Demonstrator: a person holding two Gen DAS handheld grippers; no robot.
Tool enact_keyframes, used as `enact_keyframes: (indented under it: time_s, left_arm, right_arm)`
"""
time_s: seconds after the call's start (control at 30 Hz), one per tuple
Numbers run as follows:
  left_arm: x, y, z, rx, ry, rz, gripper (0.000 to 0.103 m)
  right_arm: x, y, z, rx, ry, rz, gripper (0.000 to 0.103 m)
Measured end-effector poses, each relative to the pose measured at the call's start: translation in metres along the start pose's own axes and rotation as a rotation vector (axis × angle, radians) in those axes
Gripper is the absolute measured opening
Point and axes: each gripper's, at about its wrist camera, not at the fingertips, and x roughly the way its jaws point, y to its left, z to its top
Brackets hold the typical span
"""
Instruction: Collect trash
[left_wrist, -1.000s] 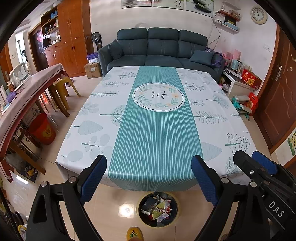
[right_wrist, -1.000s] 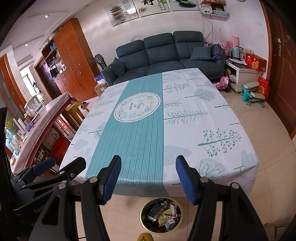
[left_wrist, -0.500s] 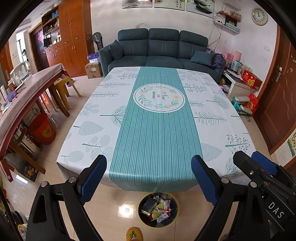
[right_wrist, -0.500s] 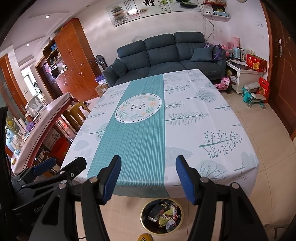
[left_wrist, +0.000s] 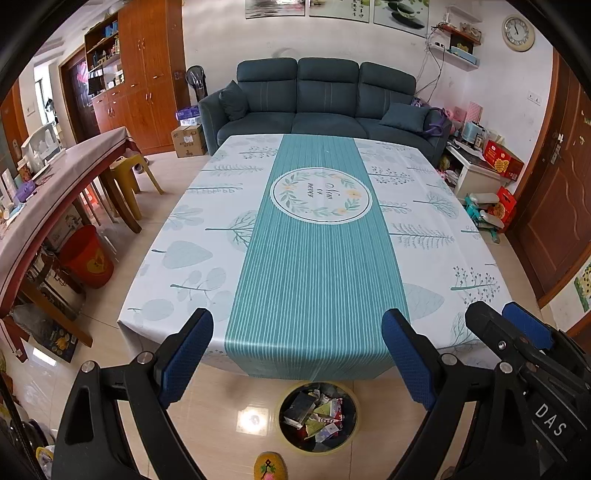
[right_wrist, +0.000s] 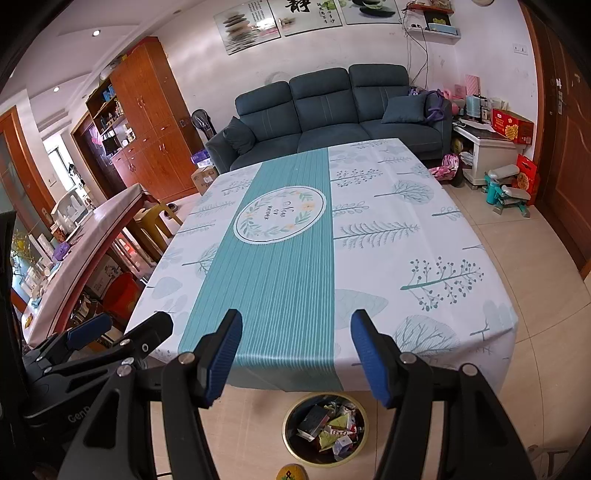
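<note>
1. Left wrist view: table edge sits slightly lower in frame than 1.0 s ago; sofa likewise.
2. Right wrist view: trash bin shifts marginally right.

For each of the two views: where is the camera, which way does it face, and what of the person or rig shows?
Left wrist: on the left hand-held gripper, facing the table and sofa; open fingers, right hand-held gripper and a slipper toe show.
Right wrist: on the right gripper, same facing, left gripper at lower left.
Shared: table, sofa, trash bin.

Both wrist views face the table and bin, seemingly side by side.
</note>
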Motion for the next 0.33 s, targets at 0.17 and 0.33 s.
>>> enact_keyframes:
  time_s: [0.17, 0.33]
  left_arm:
    - [-0.0003, 0.0013, 0.0001, -0.006, 0.003, 0.002, 0.091]
    - [-0.0027, 0.0073, 0.0004, -0.014, 0.006, 0.007, 0.091]
  right_arm:
    - [0.0001, 0.0007, -0.0006, 0.000, 0.000, 0.000, 0.062]
    - [0.0001, 0.0014, -0.0008, 0.000, 0.000, -0.001, 0.062]
